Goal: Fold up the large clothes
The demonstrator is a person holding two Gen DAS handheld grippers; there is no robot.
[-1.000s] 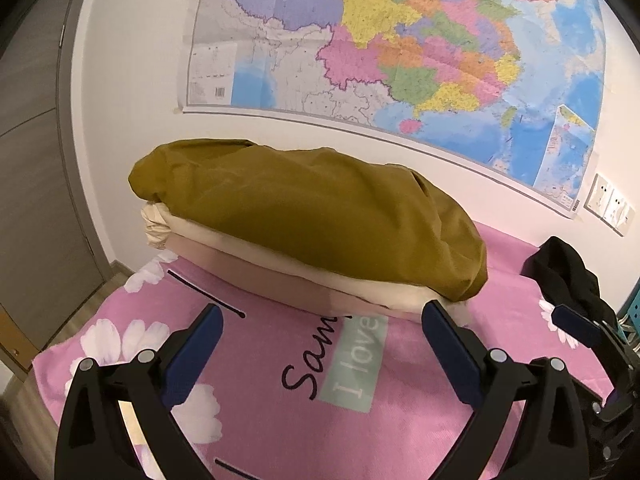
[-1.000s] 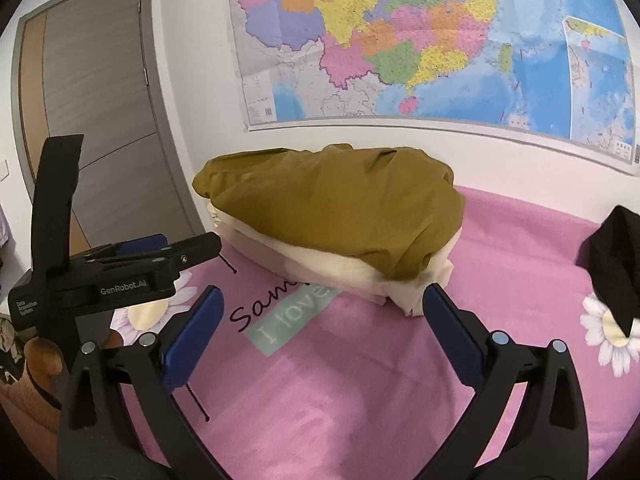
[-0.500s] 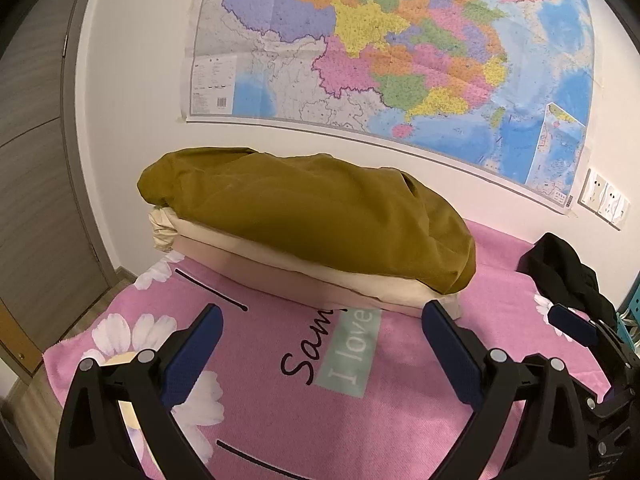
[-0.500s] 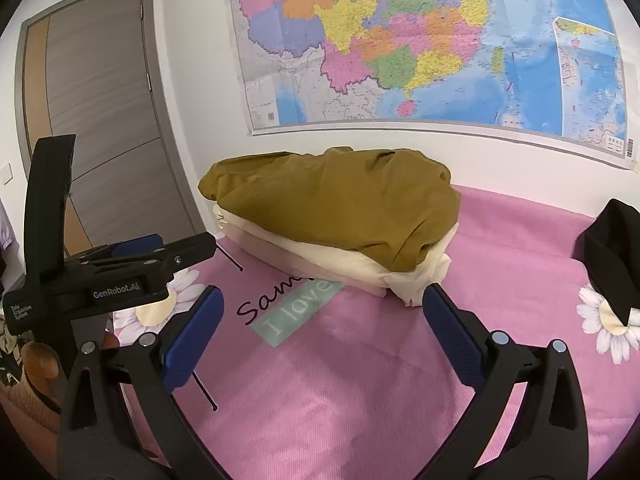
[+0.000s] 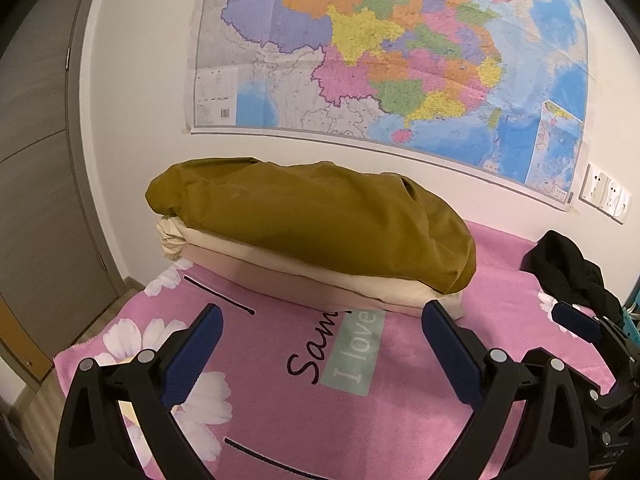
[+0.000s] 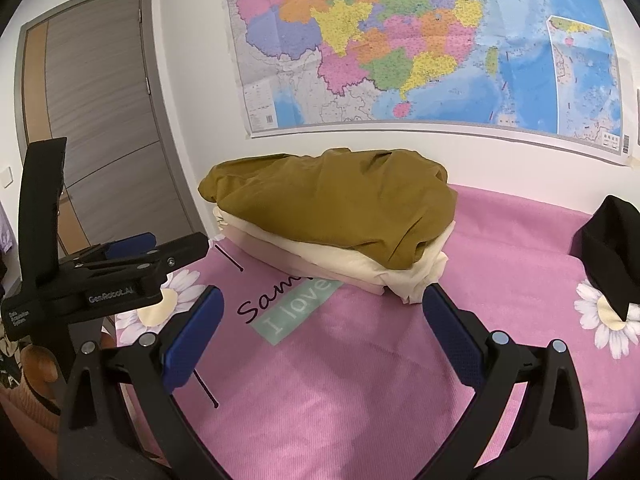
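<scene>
Pink flowered bedspread [image 5: 400,420] under a wall map [image 5: 400,60], left gripper [image 5: 322,332] and right gripper [image 6: 322,320] both spread wide and empty, stack of folded clothes [image 5: 320,224] topped by an olive garment just beyond the fingertips, black garment [image 6: 612,256] far right.

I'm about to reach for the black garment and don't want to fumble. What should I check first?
1. Left gripper open, empty: ok.
2. Right gripper open, empty: ok.
3. Black garment in view, crumpled on the pink blanket on the right: ok.
4. Bare blanket between the grippers and the black garment: ok.
5. Folded stack sits apart from the black garment: ok.
6. Collar or hem to grab: cannot tell, it is bunched and partly cut off by the frame edge.
</scene>
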